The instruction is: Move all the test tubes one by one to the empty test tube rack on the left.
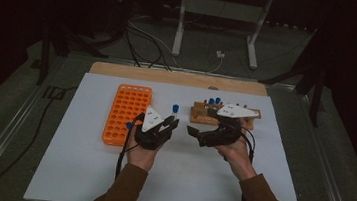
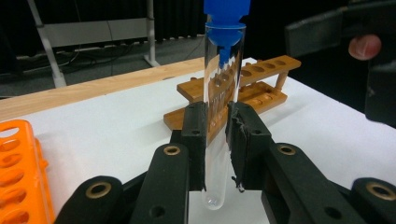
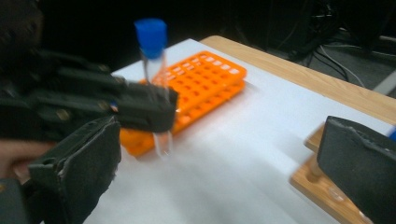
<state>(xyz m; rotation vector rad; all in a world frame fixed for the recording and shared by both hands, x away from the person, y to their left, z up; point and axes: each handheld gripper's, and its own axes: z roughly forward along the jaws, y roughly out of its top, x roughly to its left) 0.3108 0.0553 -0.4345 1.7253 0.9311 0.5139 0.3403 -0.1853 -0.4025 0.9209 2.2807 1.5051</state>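
Note:
A clear test tube point(image 2: 223, 93) with a blue cap point(image 1: 175, 109) stands upright between the pads of my left gripper point(image 1: 171, 123), which is shut on the tube's lower half above the white board. My right gripper point(image 1: 198, 133) sits just right of it, open with nothing between its jaws, its fingers point(image 3: 79, 163) wide apart. In the right gripper view the held tube point(image 3: 156, 84) shows with the orange rack point(image 3: 205, 79) behind it. A wooden tube rack point(image 1: 199, 116) lies behind the right gripper.
The orange rack point(image 1: 126, 112) with several empty holes lies left of my left gripper. Blue-capped tubes point(image 1: 214, 101) stand in the wooden rack point(image 2: 261, 79). The white board point(image 1: 183, 181) covers a wooden table; cables and a metal stand lie beyond its far edge.

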